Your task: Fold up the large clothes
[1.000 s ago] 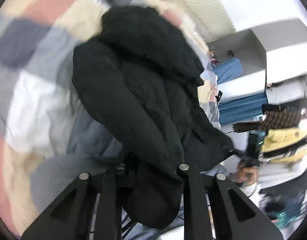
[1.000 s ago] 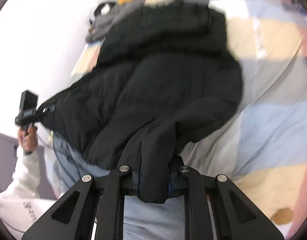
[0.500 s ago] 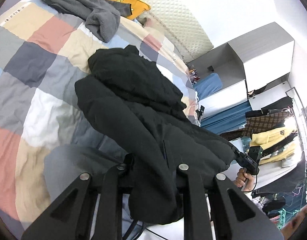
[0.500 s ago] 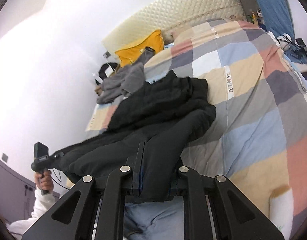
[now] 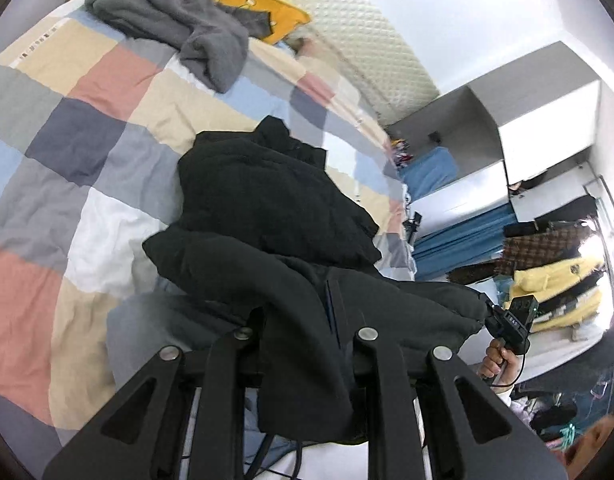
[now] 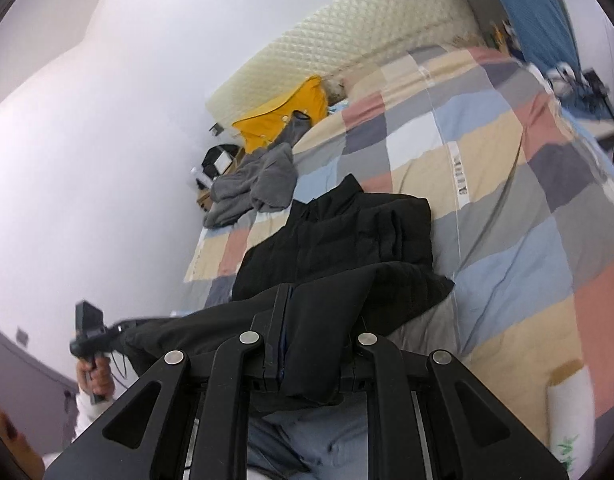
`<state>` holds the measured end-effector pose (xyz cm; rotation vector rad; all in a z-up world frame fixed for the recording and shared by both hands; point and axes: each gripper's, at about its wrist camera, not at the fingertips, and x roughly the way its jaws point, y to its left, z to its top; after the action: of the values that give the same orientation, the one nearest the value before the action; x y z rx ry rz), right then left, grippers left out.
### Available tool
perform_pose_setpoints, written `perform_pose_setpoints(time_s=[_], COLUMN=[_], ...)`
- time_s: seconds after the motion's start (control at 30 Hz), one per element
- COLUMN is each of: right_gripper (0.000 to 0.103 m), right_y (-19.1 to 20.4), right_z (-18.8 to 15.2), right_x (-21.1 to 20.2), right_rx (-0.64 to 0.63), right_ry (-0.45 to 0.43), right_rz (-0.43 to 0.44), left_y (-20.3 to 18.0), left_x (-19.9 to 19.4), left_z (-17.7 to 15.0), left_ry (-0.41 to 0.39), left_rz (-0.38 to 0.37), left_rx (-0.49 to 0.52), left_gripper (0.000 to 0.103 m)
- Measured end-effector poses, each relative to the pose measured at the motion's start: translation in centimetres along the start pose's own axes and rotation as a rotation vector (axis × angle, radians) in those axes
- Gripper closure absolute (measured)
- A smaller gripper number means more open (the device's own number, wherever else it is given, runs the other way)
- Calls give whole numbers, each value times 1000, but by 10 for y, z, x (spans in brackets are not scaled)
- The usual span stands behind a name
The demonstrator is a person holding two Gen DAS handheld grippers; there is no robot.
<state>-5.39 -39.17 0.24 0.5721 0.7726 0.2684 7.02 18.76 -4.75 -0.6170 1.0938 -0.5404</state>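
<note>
While the black puffer jacket [image 5: 275, 208] lies with its collar end on the checked duvet [image 5: 107, 92], its near hem is lifted off the bed and stretched between the two grippers. The left gripper [image 5: 303, 344] has its jaws nearly together, clamped on a fold of the hem that hangs down between its fingers. The right gripper [image 6: 307, 344] is likewise pinched narrow on the jacket's [image 6: 339, 248] front edge beside the zip, with cloth draped over and below its fingers. In each wrist view the other gripper shows at the jacket's far corner, held in a hand [image 6: 93, 376]. Farther up the duvet [image 6: 507, 184] a grey fleece garment [image 5: 187, 28] lies crumpled, with a yellow cushion [image 6: 283, 116] behind it against the quilted cream headboard [image 6: 347, 40].
</note>
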Motion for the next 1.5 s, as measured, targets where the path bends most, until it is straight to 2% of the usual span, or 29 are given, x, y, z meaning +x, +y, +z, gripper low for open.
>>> perform_pose_setpoints(time_s=[0.1,0.23,0.4,0.53,0.9,1.2,1.5], right_gripper=[90,90,90,90,90,90,91], right_y=[-8,-9,-17,-26,-60,-89,-137], right_z=[13,35,62,82,136,167,183], right_x=[13,24,50,74,151,210,284], right_rx=[29,18,38,55,151,235,326], right_ry=[-1,-34,-42,-51,-9,22,88], right_rz=[2,-13,-34,-37,-99,-160,-231], left_y=[-1,-13,-7,-10,9,27,49], left_x=[6,10,26,42,94,143,215], left_z=[14,30,65,90,156,192,226], left_ry=[13,-15,-17,-37,-48,-58,-38], left_rz=[29,49,62,109,236,310,410], left_rx=[5,51,-30,-39,-160,-222,-216], left_gripper=[85,85,85,84,84,84,83])
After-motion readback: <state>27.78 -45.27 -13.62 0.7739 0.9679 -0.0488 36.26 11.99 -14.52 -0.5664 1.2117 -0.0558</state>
